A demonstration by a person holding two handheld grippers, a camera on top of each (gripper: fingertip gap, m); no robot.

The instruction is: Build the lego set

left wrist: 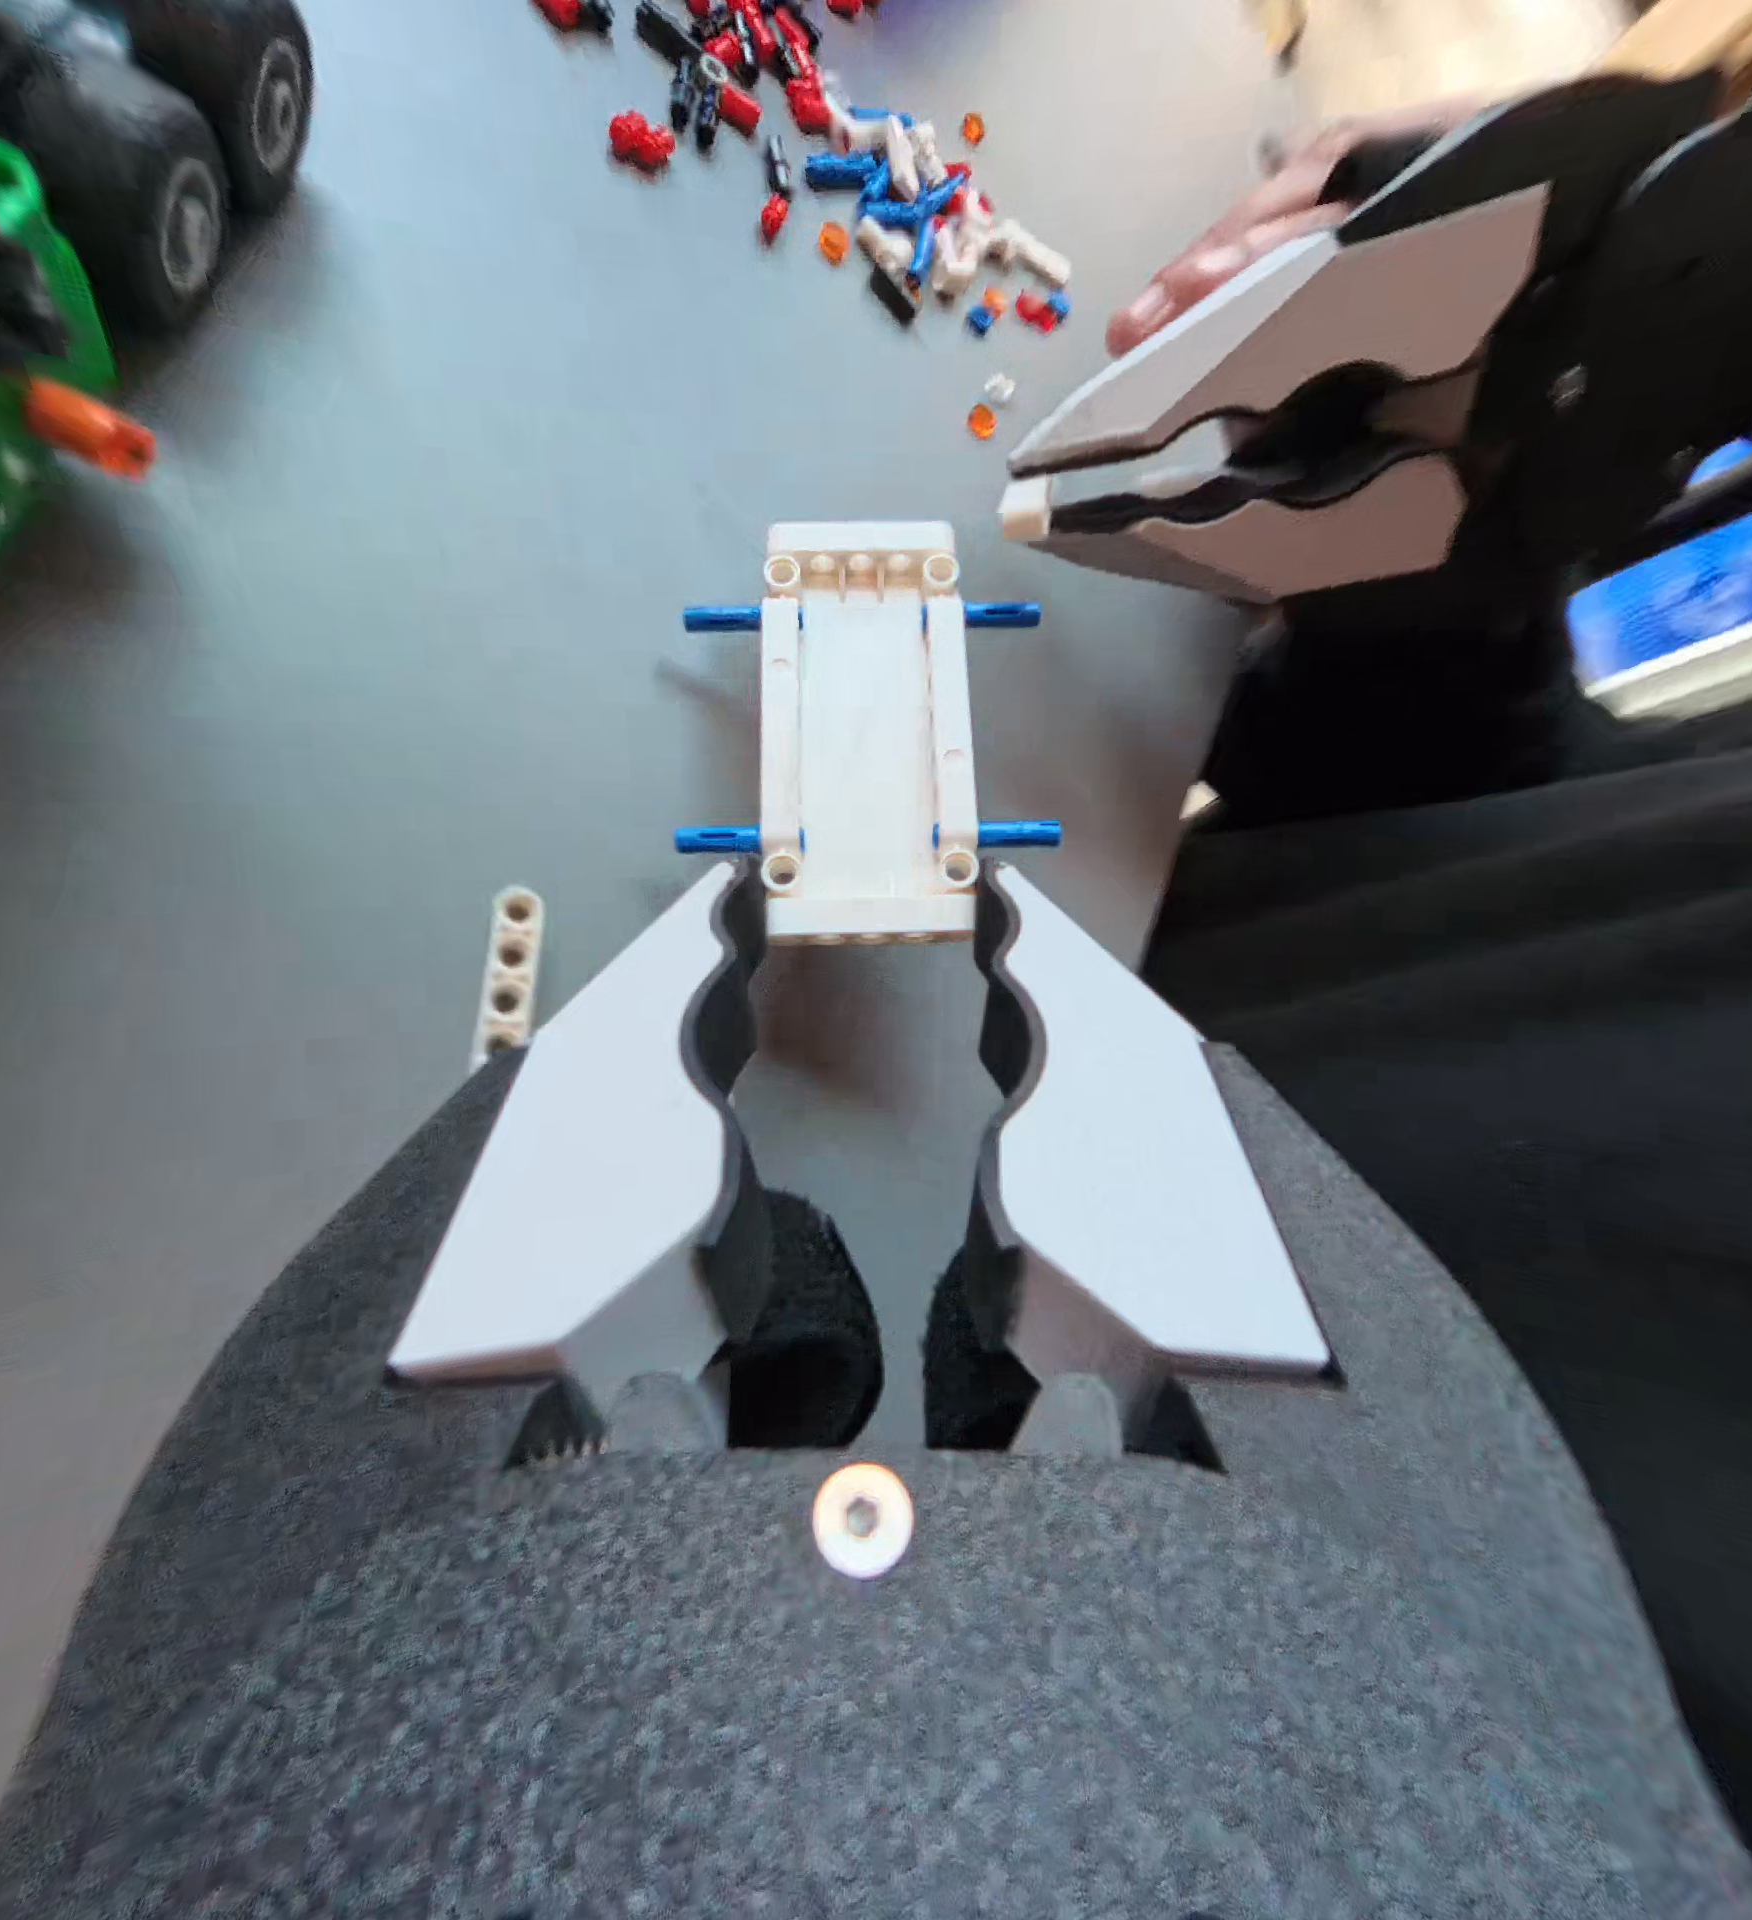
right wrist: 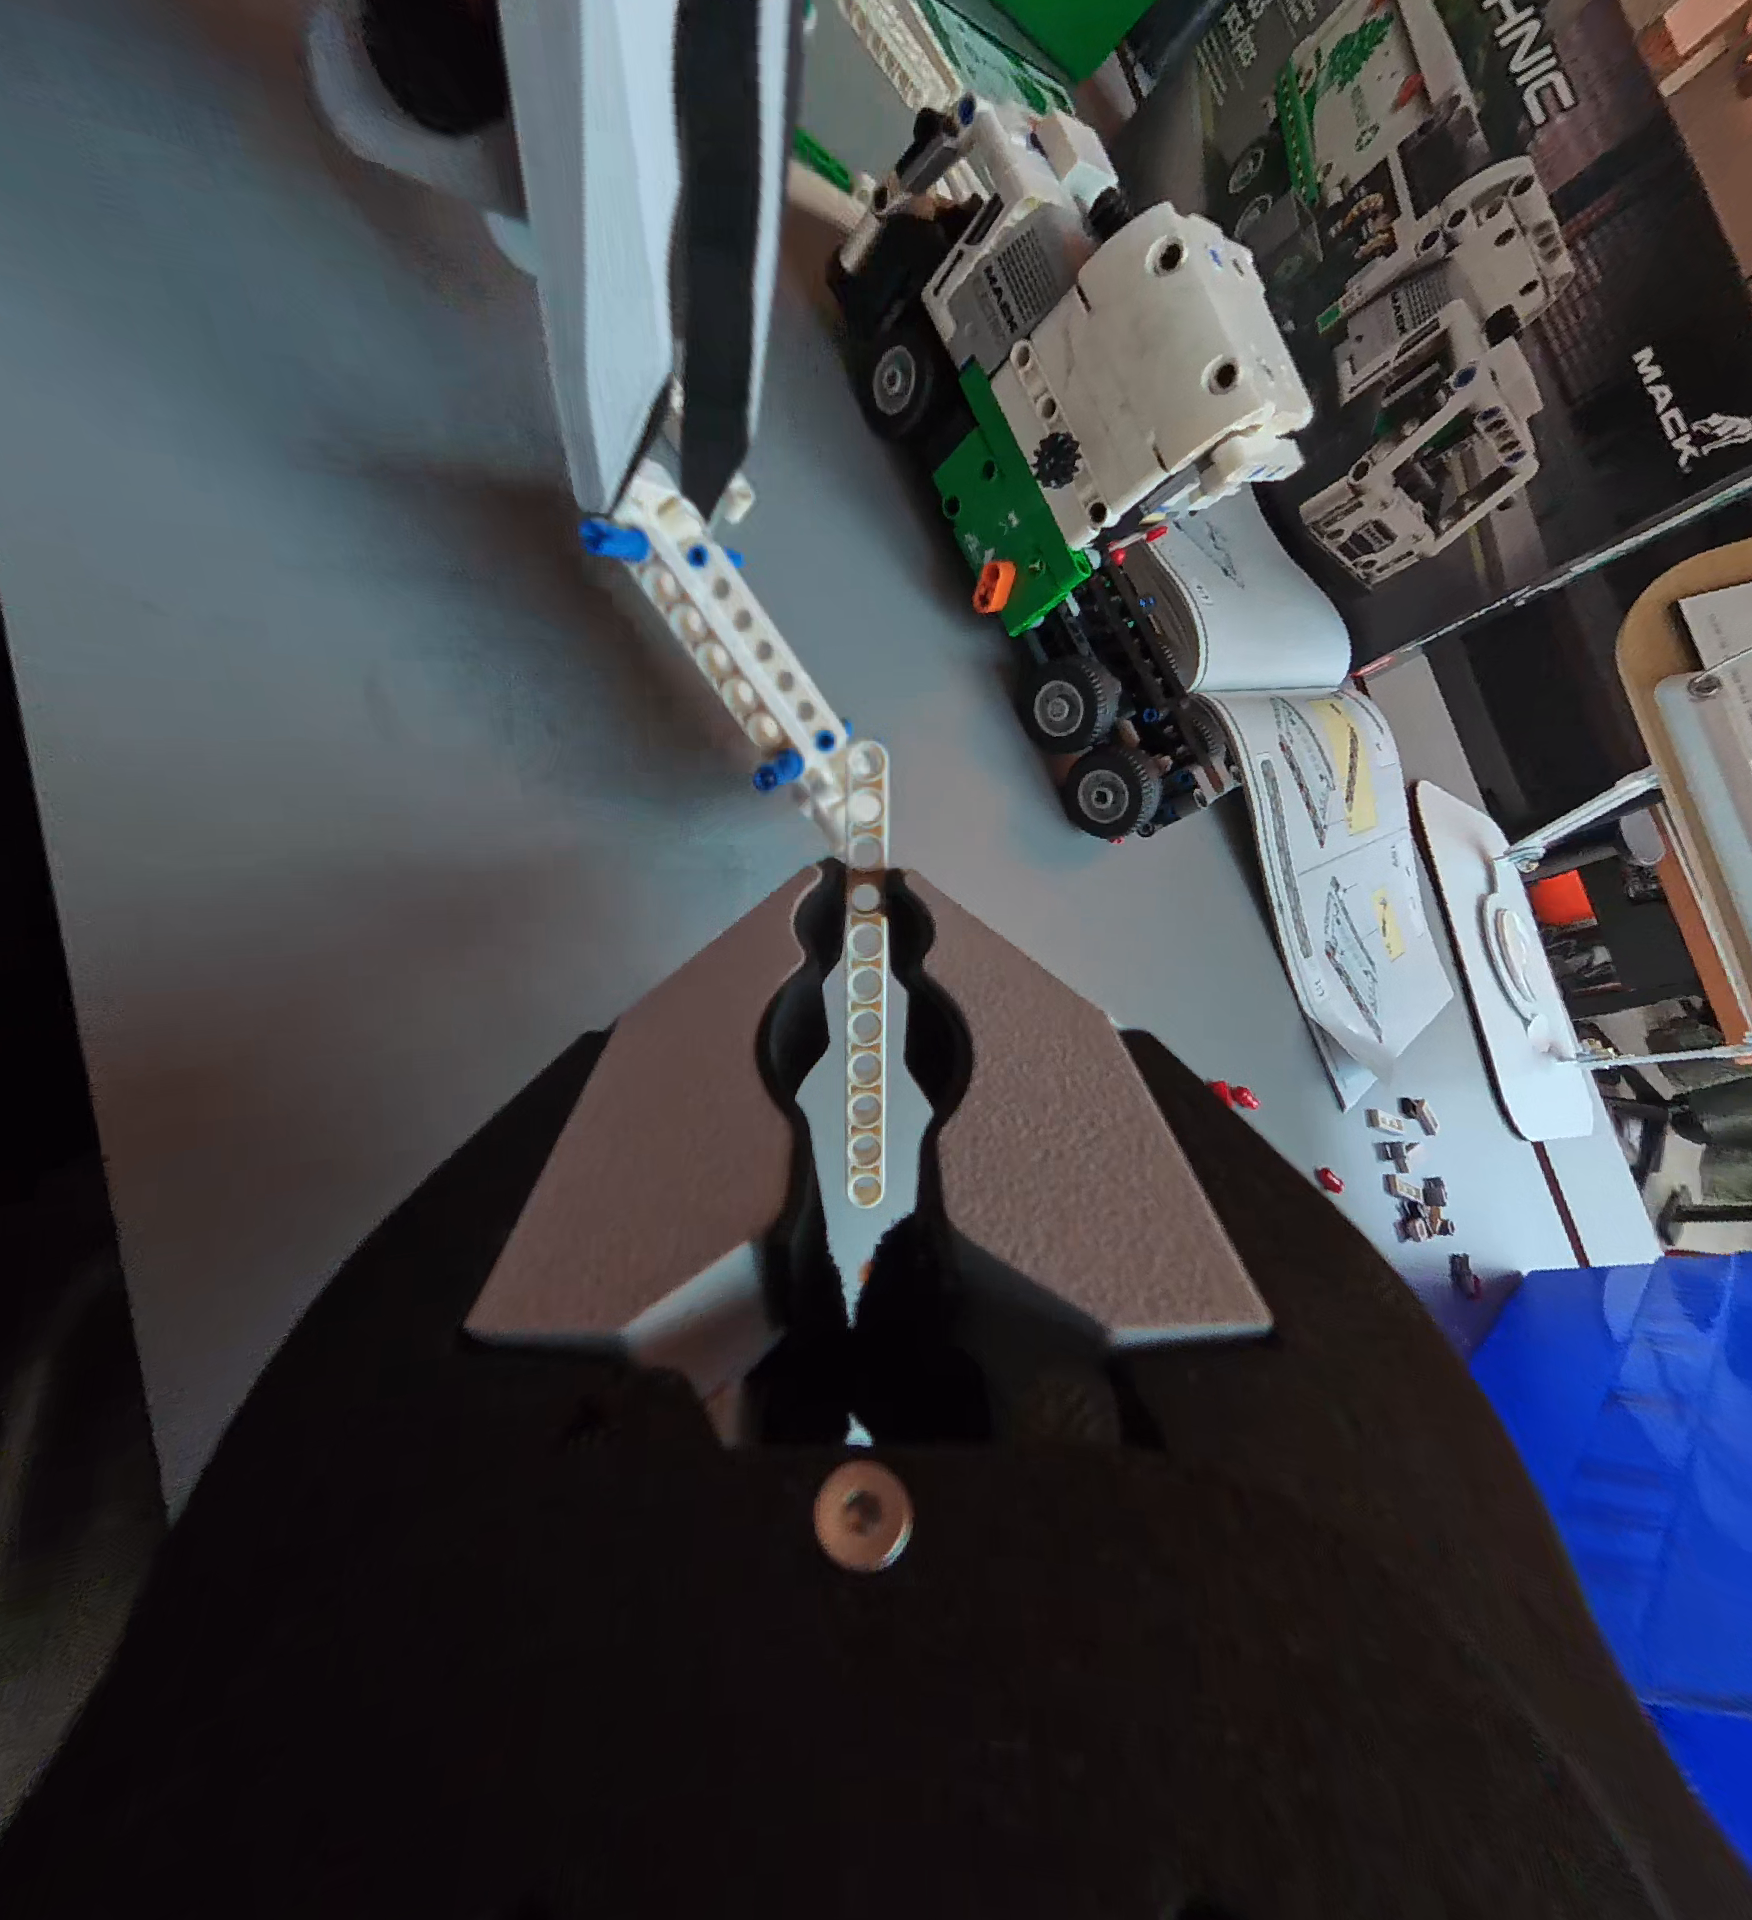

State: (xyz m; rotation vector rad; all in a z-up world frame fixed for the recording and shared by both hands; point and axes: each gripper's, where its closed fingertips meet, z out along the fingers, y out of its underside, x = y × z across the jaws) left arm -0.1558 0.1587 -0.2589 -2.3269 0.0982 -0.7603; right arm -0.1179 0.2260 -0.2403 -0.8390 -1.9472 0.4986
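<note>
My left gripper (left wrist: 867,894) is shut on the near end of a white frame (left wrist: 864,717) that has blue pins (left wrist: 1002,615) sticking out of both sides, and holds it above the grey table. In the right wrist view this frame (right wrist: 737,644) hangs from the left gripper (right wrist: 690,457) at the top. My right gripper (right wrist: 867,878) is shut on a long white beam (right wrist: 865,1039) with holes. The beam's far end meets the free end of the frame. In the left wrist view the right gripper (left wrist: 1023,488) sits just right of the frame's far end.
A green and white truck model (right wrist: 1059,416) stands at the back, with an open instruction booklet (right wrist: 1319,831) and the set's box (right wrist: 1474,260). A pile of loose red, blue and white pieces (left wrist: 851,156) lies ahead. Another white beam (left wrist: 513,966) lies on the table. A blue bin (right wrist: 1630,1455) is at the right. Across from one pair of fingers to the other is roughly 9 centimeters.
</note>
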